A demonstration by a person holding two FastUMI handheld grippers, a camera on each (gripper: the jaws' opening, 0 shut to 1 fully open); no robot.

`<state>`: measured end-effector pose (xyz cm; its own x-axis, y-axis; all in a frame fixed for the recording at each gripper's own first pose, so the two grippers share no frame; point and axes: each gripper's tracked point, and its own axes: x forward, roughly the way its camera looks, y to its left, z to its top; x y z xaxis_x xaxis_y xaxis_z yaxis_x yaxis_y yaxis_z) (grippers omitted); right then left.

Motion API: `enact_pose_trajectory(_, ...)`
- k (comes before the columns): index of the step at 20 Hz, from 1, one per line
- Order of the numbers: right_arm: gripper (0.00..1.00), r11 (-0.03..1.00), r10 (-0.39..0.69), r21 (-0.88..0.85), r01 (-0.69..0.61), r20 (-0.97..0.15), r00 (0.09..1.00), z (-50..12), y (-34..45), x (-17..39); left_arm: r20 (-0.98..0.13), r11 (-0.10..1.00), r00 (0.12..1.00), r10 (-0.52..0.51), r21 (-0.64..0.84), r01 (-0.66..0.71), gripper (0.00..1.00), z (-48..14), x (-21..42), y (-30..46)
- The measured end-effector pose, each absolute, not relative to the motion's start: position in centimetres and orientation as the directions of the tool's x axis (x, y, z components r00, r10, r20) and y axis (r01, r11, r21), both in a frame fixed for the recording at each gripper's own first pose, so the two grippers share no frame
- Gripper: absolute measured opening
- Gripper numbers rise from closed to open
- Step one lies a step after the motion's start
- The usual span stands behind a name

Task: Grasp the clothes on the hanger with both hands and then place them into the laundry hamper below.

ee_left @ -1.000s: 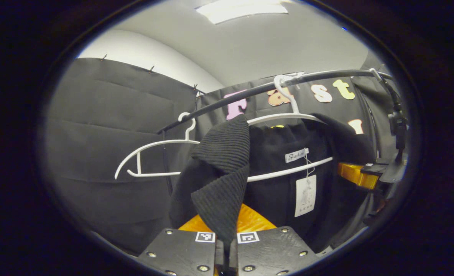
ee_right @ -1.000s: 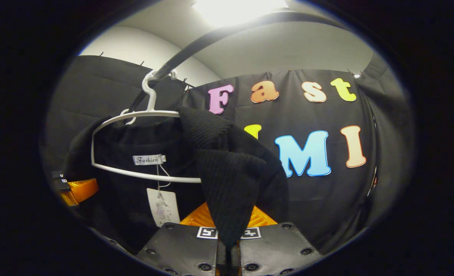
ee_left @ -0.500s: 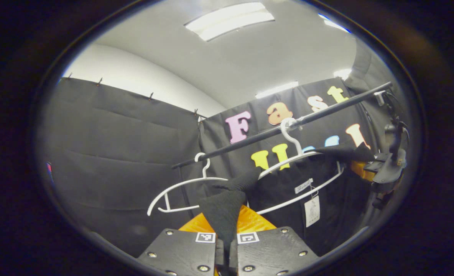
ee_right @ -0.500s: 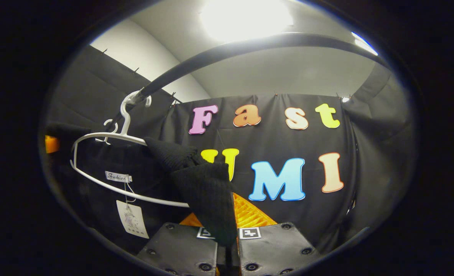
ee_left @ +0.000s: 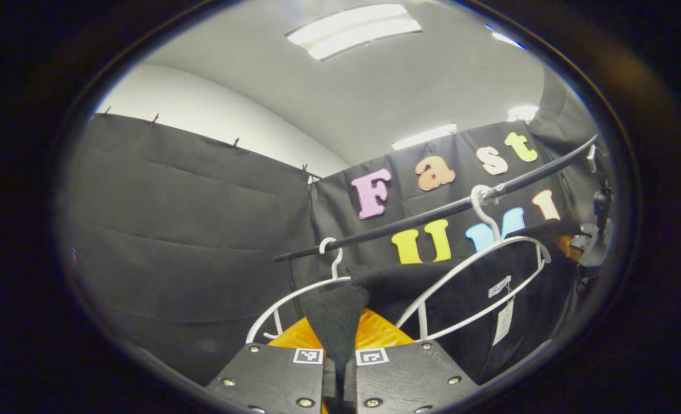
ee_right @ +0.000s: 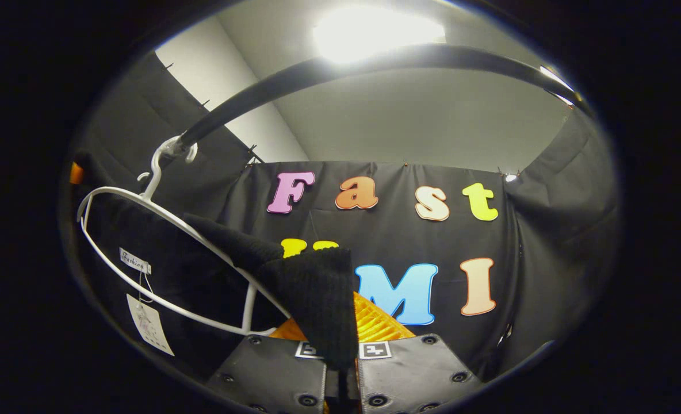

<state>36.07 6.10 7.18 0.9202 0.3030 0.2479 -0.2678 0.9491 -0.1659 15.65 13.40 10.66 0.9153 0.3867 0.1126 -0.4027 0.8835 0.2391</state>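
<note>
Left gripper (ee_left: 340, 384): fingers closed together, pinching a fold of the black garment (ee_left: 335, 319). Right gripper (ee_right: 341, 384): fingers likewise pressed onto the garment (ee_right: 312, 299). The cloth stretches taut from each pinch to the white hanger (ee_left: 478, 270), still draped over it, tags dangling. Behind, the hanger's hook sits on the black rail (ee_left: 432, 213); a second, bare hanger (ee_left: 294, 299) hangs beside it.

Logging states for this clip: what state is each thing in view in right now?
Black garment: off the hanger's shoulders, stretched between both grippers.
Left gripper: jaws shut on the garment.
Right gripper: jaws shut on the garment.
Garment's hanger: hooked on the rail, tilted.
Second hanger: bare, on the rail.
Rail: in place.
</note>
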Motion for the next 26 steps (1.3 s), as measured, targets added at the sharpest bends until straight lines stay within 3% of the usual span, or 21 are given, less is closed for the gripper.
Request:
enact_pose_trajectory(10,0.09,0.934,0.327,-0.207,-0.291,0.172,0.929,3.8,5.9,37.2,0.047,0.945,0.966,0.253,0.202,-0.257,0.06,6.7,18.0,16.1)
enact_pose_trajectory(16,0.08,0.930,0.360,-0.098,-0.354,0.048,0.932,0.6,5.8,38.1,0.005,0.979,0.982,0.190,0.076,-0.190,0.05,3.3,16.7,16.1)
enact_pose_trajectory(26,0.08,0.942,0.334,-0.014,-0.337,-0.083,0.939,-3.9,4.0,37.5,-0.129,0.988,0.980,0.153,0.035,-0.150,0.05,-3.2,14.4,14.4)
